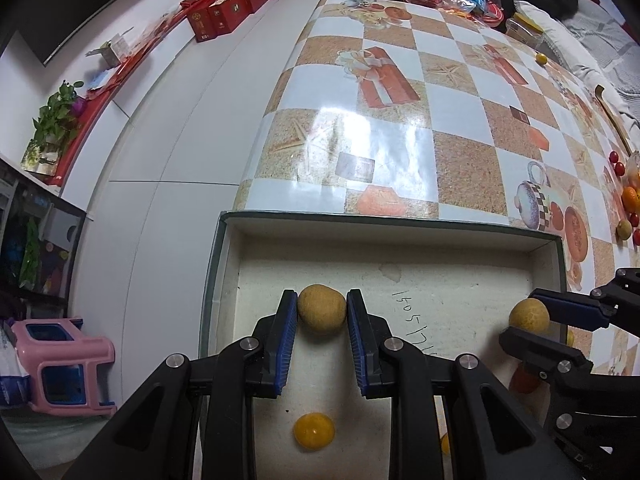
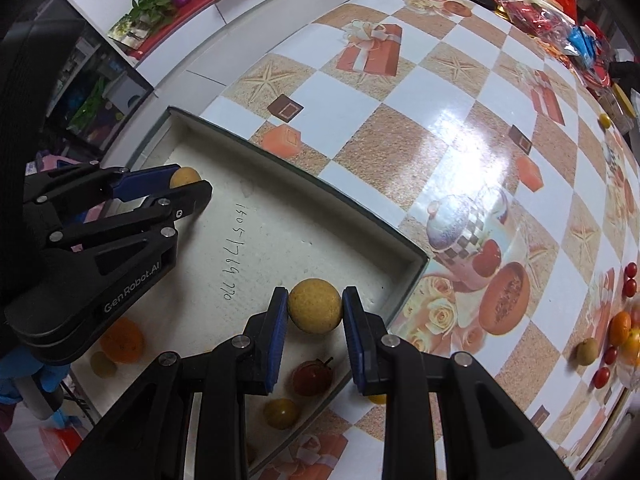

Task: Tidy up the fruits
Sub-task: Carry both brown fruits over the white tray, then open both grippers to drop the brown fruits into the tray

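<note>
Shallow white-lined box [image 2: 404, 276] sits at the corner of the checkered surface [image 2: 460, 92]; inside are an orange [image 2: 122, 340], a small yellow fruit [image 1: 314, 431], a red fruit [image 2: 312, 376] and more yellow ones partly hidden behind the gripper arms. Left hand-held gripper [image 1: 321, 312] is nearly closed, pads pinching a tan round fruit [image 1: 322, 309] over the box floor; right hand-held gripper [image 2: 315, 307] likewise clamps a second tan round fruit [image 2: 315, 306] near the box's right wall. Loose pile of fruit [image 2: 616, 332] lies well apart at the surface's right edge, cut off by the frame and too blurred to count.
</note>
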The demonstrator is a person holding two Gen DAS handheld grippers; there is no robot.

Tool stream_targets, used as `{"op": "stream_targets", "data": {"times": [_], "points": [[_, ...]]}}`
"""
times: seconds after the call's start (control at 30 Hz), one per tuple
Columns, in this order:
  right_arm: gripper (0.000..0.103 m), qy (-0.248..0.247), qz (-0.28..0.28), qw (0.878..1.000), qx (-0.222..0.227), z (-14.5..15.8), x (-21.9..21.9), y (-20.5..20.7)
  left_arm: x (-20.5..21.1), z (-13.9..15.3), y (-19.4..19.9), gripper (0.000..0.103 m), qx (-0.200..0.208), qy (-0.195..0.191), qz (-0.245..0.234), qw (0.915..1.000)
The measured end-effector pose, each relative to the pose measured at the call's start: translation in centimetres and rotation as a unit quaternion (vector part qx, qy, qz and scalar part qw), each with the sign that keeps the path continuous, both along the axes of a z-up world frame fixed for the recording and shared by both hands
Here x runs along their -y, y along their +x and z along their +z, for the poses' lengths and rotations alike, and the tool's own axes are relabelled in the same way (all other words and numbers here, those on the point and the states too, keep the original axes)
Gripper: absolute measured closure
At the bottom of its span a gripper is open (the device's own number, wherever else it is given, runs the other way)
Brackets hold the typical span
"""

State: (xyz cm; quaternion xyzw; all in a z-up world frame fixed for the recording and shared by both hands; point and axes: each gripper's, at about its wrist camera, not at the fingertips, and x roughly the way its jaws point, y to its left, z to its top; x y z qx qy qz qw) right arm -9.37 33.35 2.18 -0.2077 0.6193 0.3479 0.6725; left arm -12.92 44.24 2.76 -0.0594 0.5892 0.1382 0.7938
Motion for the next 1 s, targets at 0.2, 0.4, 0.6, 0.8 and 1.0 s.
{"op": "stream_targets", "data": {"times": [0.2,0.4,0.6,0.8,1.0], "points": [[0.073,-0.013,0.026,1.0,0.011,-1.1,-1.1,-1.2,-0.2,-0.3,0.0,0.076,0.006,-0.007,-0.001,1.0],[0.063,-0.002,0.041,0.999,0.018,-1.1,-1.8,-2.2,-0.9,-0.1,-0.7,0.027,0.026,-0.026,0.007,0.9993],[0.045,0.003,0.061,0.998,0.032,-0.3,-2.2,-3.5,-0.7,-0.2,-0.9,0.027,0.017,-0.013,0.007,0.9998],[0.021,0.008,0.085,0.994,0.071,2.5,-1.6,-5.2,-0.5,1.1,-1.6,0.027,0.019,-0.014,0.008,0.9997],[0.02,-0.001,0.06,0.997,0.049,3.9,0.6,-5.6,0.5,2.6,-2.7,0.027,0.011,-0.008,0.009,0.9999]]}}
